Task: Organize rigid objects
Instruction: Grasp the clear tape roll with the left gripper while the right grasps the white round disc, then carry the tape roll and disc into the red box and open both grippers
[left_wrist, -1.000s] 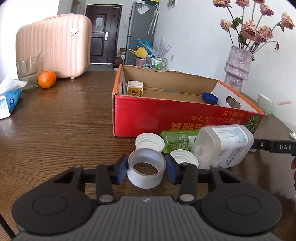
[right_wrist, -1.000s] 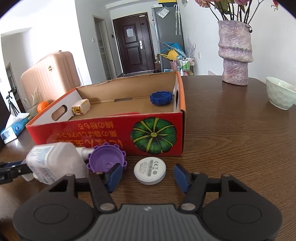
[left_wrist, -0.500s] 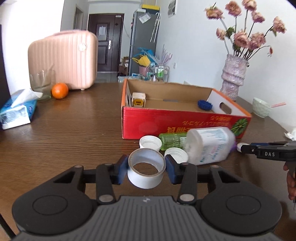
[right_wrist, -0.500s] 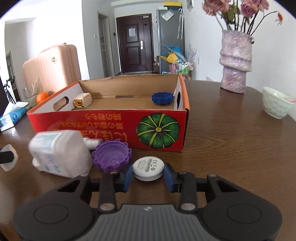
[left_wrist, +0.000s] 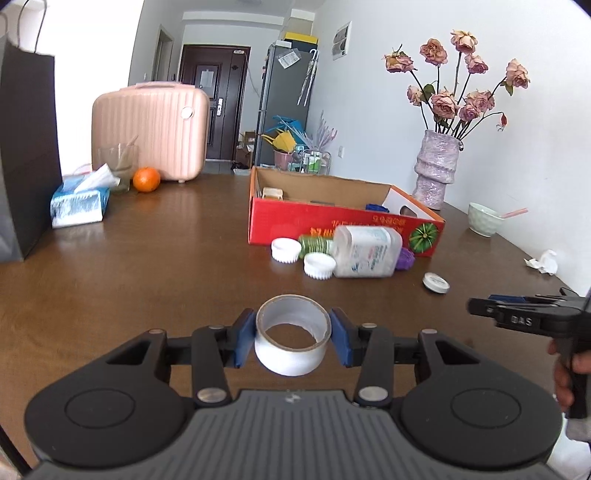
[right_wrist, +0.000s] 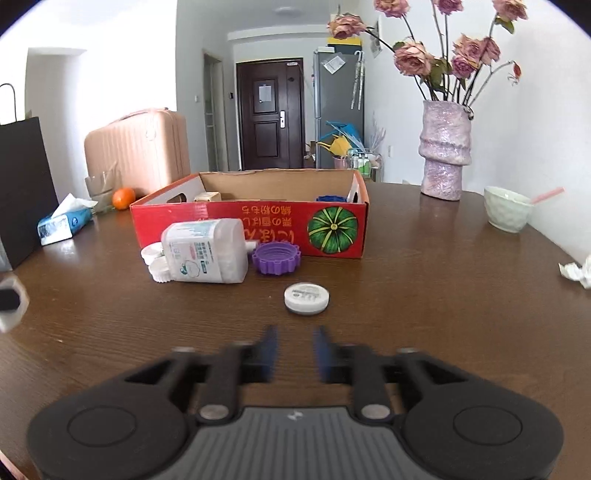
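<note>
My left gripper (left_wrist: 291, 334) is shut on a white tape roll (left_wrist: 291, 350), held above the table well back from the red cardboard box (left_wrist: 332, 225). A white bottle (left_wrist: 365, 251) lies in front of the box with two white caps (left_wrist: 319, 266), a green bottle (left_wrist: 316, 245) and a purple cap (right_wrist: 277, 258). A flat white disc (right_wrist: 306, 298) lies on the table just beyond my right gripper (right_wrist: 295, 336). That gripper's jaws are blurred and opening, with nothing between them. A blue cap (right_wrist: 330, 198) and a small yellow-white item (left_wrist: 271, 194) sit inside the box (right_wrist: 258, 221).
A vase of dried roses (right_wrist: 445, 147) and a pale bowl (right_wrist: 508, 208) stand at the right, with crumpled paper (right_wrist: 576, 271) near the edge. At the left are a tissue pack (left_wrist: 79, 201), a glass (left_wrist: 118, 164), an orange (left_wrist: 146, 179), a pink suitcase (left_wrist: 151, 133) and a black bag (left_wrist: 26, 147).
Both grippers have pulled back from the box. The left still grips the tape roll. The right had closed around the white disc; the disc now lies free ahead of its jaws.
</note>
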